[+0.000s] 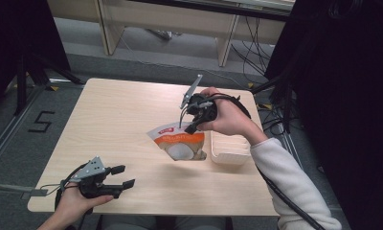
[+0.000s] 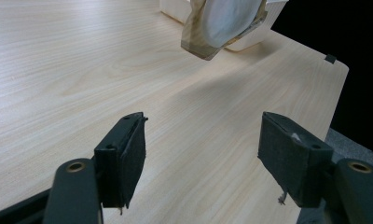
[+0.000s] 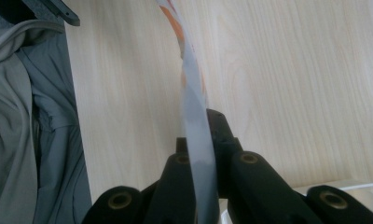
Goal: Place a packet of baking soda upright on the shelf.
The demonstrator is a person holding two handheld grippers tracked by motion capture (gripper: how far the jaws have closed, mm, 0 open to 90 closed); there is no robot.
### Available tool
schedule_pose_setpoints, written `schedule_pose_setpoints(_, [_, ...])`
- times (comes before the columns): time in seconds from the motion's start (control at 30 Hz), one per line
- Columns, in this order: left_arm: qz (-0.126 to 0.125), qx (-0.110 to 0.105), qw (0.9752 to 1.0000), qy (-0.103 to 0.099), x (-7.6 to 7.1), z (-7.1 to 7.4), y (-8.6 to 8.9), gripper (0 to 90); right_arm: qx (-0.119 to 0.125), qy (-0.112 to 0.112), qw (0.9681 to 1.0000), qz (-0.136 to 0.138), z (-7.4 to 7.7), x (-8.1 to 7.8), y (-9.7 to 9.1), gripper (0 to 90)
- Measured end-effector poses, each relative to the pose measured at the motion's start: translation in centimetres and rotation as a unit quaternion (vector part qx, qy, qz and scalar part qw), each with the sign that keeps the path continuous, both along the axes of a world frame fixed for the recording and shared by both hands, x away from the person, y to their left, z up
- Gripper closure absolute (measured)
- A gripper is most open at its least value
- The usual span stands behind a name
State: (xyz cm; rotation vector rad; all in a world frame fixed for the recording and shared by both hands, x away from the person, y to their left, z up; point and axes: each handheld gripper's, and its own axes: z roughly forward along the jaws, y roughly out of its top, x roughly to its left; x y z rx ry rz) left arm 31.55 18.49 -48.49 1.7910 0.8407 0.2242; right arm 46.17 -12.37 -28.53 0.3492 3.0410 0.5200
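Observation:
An orange and white pouch hangs from its top edge just above the middle of the wooden table. My right gripper points down and is shut on that edge. In the right gripper view the jaws pinch the thin pouch, seen edge-on. My left gripper rests open near the table's front left corner, apart from the pouch. Its view shows the two pads spread wide with bare wood between them, and the pouch's lower corner hanging farther off.
A shallow white tray sits on the table just right of the pouch, below my right hand; its rim shows in the right gripper view. The table's right edge drops to dark floor. Desk legs and cables stand beyond the far edge.

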Motion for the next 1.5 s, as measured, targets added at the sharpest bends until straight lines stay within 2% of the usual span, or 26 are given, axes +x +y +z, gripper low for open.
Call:
schedule_pose_setpoints(0.07, [0.001, 0.000, 1.0000, 0.001, 0.0, 0.0, 0.0, 31.1, 0.000, 0.006, 0.9999, -0.009, 0.2, 0.1, -0.3, 90.0])
schedule_pose_setpoints(0.13, [0.001, 0.000, 1.0000, 0.000, 0.0, 0.0, 0.0, 31.0, -0.001, 0.004, 0.9999, -0.012, 0.4, 0.2, -0.6, 90.0])
schedule_pose_setpoints(0.2, [-0.002, 0.001, 1.0000, -0.002, 0.0, 0.0, 0.0, 31.0, 0.007, -0.001, 1.0000, 0.000, 0.6, 0.5, -1.0, 90.0])
schedule_pose_setpoints(0.23, [-0.008, 0.005, 0.9999, -0.008, 0.1, 0.0, 0.1, 30.9, 0.007, -0.003, 1.0000, -0.003, 0.8, 0.6, -1.2, 90.0])
schedule_pose_setpoints(0.93, [-0.006, 0.004, 1.0000, -0.007, 0.1, 0.0, 0.1, 30.1, 0.016, -0.019, 0.9991, -0.035, 3.0, 1.9, -4.9, 90.0])
schedule_pose_setpoints(1.13, [-0.005, 0.004, 0.9999, -0.007, 0.1, 0.0, 0.1, 30.0, 0.007, -0.026, 0.9986, -0.046, 3.5, 2.2, -6.0, 90.0])
schedule_pose_setpoints(1.5, [-0.004, 0.003, 1.0000, -0.007, 0.1, 0.0, 0.1, 29.4, -0.002, -0.022, 0.9986, -0.048, 3.7, 2.6, -7.4, 90.0])
